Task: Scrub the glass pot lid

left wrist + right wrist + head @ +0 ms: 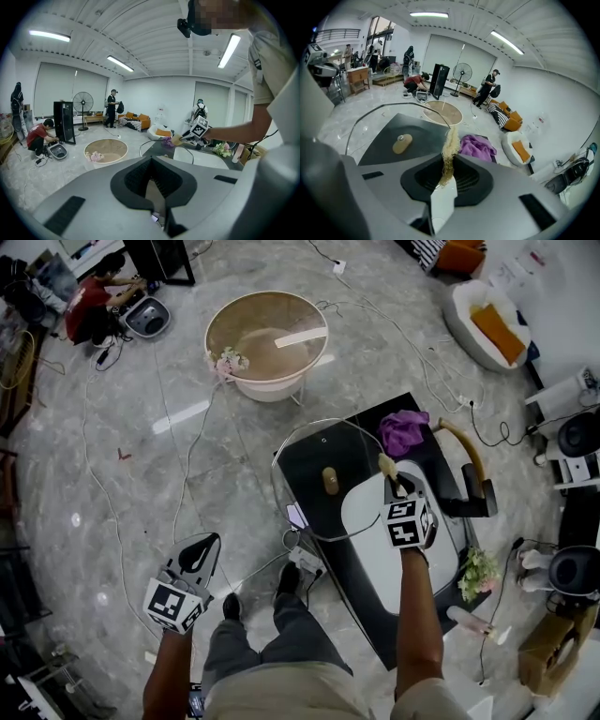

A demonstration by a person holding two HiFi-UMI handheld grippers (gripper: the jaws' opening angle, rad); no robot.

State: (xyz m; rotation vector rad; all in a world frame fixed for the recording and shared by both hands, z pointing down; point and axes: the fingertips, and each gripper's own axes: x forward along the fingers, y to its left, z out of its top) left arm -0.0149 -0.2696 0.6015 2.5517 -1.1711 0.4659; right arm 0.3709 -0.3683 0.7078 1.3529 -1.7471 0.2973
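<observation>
1. Head view: the main risk, as I judge it, is the glass pot lid [319, 460] sliding or tipping off the desk [354, 589]. Its rim seems to reach past the desk's far left corner, and nothing steadies it. The left tongs [195, 554] hang well apart from it, low on the near left over the floor. A firm scrub from one side could push it over the edge. The right tongs [397, 486] grip a pale scrubber [385, 465] over the lid's right rim, near a purple cloth [403, 430]. I cannot tell whether the scrubber touches the glass.
2. Left gripper view: the left tongs [151, 161] have their tips drawn together on nothing. The lid [157, 146] shows far off as a thin clear arc on the dark desk.
3. Right gripper view: the right tongs [449, 164] are clamped on the scrubber [450, 143], a frayed fibrous strip standing up between them. It may bend and slip rather than scour. The lid [389, 124] lies just beyond to the left. It is large, round and see-through, with a fine bright rim and a tan knob [402, 143] at its middle. The cloth [477, 146] lies just to the right.
</observation>
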